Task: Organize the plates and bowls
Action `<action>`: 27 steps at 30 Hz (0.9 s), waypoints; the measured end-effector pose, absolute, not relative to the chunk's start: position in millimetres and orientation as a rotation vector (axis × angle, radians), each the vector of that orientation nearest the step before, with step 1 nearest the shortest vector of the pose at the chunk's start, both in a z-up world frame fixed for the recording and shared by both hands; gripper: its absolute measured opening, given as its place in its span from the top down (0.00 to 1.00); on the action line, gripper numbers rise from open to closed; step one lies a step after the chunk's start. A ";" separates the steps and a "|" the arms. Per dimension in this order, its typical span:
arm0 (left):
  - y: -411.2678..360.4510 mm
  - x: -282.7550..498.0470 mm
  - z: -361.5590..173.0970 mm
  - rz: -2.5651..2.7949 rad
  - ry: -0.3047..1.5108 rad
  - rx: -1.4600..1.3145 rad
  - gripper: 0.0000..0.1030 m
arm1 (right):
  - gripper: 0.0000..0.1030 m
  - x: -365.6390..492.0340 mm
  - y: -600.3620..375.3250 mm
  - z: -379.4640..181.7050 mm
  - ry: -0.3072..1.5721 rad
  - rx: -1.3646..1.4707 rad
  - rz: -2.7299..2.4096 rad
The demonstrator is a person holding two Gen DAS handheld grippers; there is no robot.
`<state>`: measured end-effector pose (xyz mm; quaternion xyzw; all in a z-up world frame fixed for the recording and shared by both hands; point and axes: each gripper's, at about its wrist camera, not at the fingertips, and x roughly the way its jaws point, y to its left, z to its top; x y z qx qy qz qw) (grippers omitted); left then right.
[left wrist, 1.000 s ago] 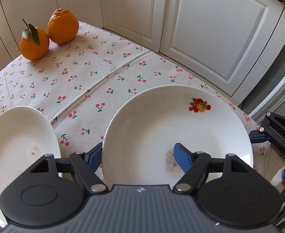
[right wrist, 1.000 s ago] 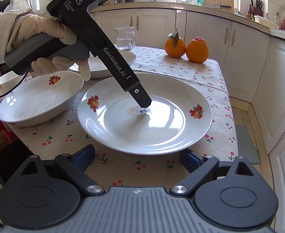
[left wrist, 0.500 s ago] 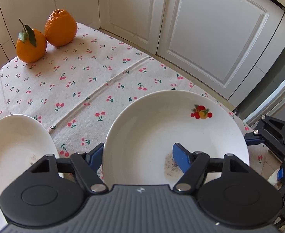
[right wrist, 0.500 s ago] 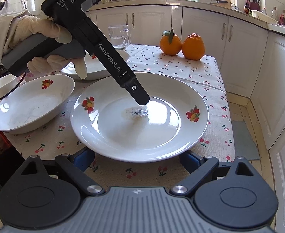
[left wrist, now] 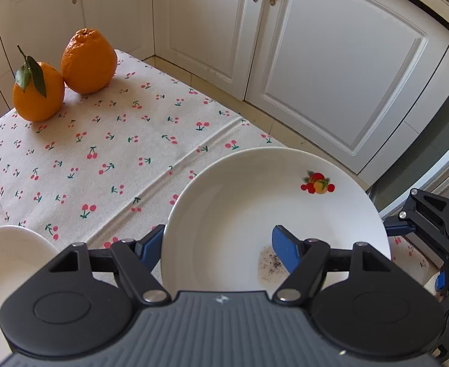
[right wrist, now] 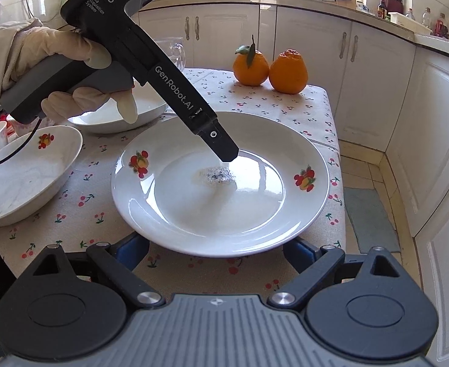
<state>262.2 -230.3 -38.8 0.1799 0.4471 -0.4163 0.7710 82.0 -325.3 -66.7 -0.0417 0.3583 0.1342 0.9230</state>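
We see the left gripper [left wrist: 218, 244] with its jaws clamped on the near rim of the white plate [left wrist: 255, 214], one blue pad under the rim and the other inside the well beside a patch of dark residue [left wrist: 270, 267]. The plate rides low over the counter [left wrist: 117, 159] near its right-hand edge, whether resting or just lifted we cannot tell. The right gripper [right wrist: 215, 249] waits at the plate's opposite edge, jaws apart and touching nothing. In our judgement, the grip on a single point of a glazed rim is the weak link: a tilt could let the plate pivot or slip out, and the floor lies just beyond the edge. A swing leftward could also knock it against the bowl [right wrist: 25, 177] beside it. The counter wears a cherry-print cloth; two oranges [left wrist: 62, 79] sit at its far end, a second bowl [right wrist: 114, 119] and a glass mug [right wrist: 175, 52] behind. White kitchen cabinets [left wrist: 331, 61] surround it.
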 end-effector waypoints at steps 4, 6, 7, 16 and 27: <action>-234.8 270.4 -39.3 -0.906 0.967 0.368 0.29 | 0.06 90.0 -331.5 -66.7 0.735 -0.080 0.264; -237.1 272.9 -39.5 -0.906 0.967 0.359 0.29 | 0.06 92.9 -334.2 -66.7 0.737 -0.072 0.259; -238.5 273.6 -39.7 -0.907 0.967 0.359 0.29 | 0.06 94.0 -335.2 -66.9 0.738 -0.071 0.257; -247.1 278.1 -42.1 -0.908 0.969 0.351 0.29 | 0.06 94.8 -339.9 -68.3 0.742 -0.070 0.233; -251.6 278.1 -41.3 -0.903 0.946 0.358 0.27 | 0.06 93.2 -339.0 -66.9 0.744 -0.066 0.214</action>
